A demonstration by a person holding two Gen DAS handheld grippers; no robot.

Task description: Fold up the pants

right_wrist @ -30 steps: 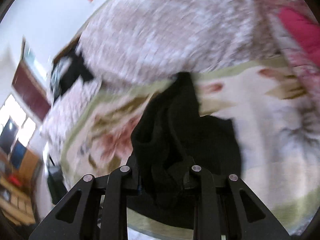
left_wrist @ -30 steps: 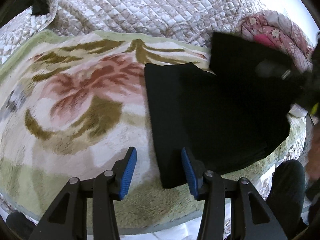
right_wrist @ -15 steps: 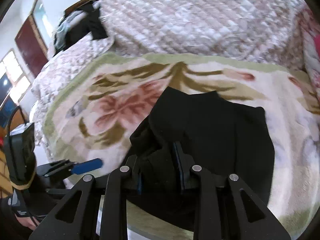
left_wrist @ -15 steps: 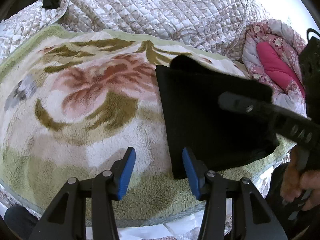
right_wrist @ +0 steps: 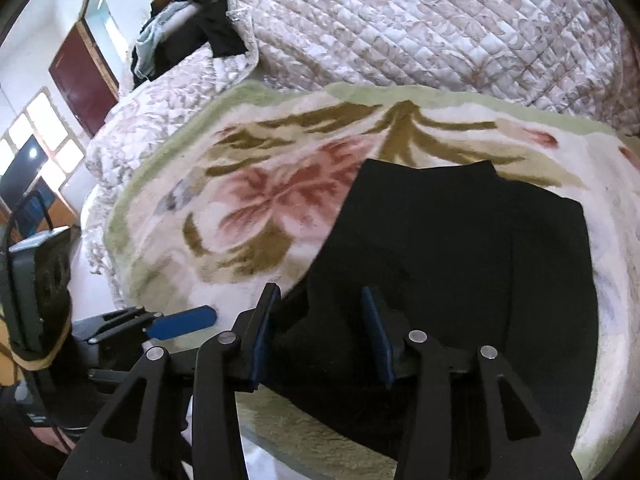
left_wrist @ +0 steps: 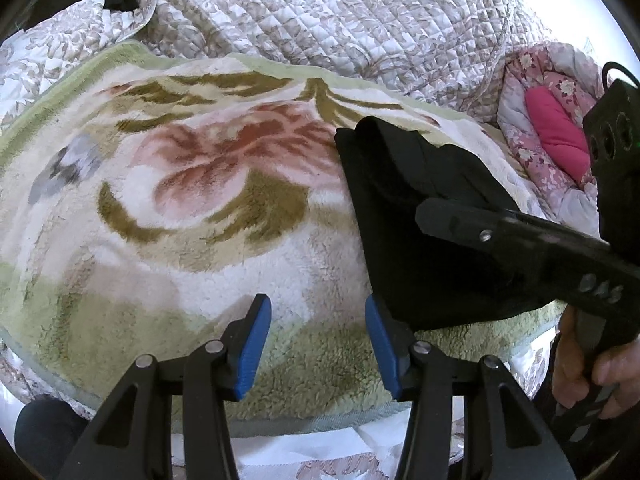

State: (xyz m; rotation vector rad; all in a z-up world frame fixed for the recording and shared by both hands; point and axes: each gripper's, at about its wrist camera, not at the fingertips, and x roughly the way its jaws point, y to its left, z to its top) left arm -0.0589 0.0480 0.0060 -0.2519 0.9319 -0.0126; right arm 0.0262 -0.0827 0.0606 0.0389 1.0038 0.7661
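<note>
The black pants (left_wrist: 400,216) lie folded into a thick rectangle on the flowered fleece blanket (left_wrist: 192,200), right of centre in the left wrist view. My left gripper (left_wrist: 318,344) is open and empty, low over the blanket at the pants' near left corner. My right gripper (right_wrist: 320,328) is open, its blue pads (right_wrist: 378,332) spread over the near left edge of the pants (right_wrist: 460,264), holding nothing. Its arm also crosses the pants in the left wrist view (left_wrist: 520,244).
A quilted grey-white bedspread (left_wrist: 340,20) is bunched behind the blanket. A pink flowered cover (left_wrist: 552,136) lies at the far right. Dark clothes (right_wrist: 192,36) hang at the bed's far corner. The bed's front edge (left_wrist: 320,440) runs just below my grippers.
My right gripper has brought the pants' folded end down onto the blanket and opened, letting go of the cloth. My left gripper stayed open and drifted slightly left.
</note>
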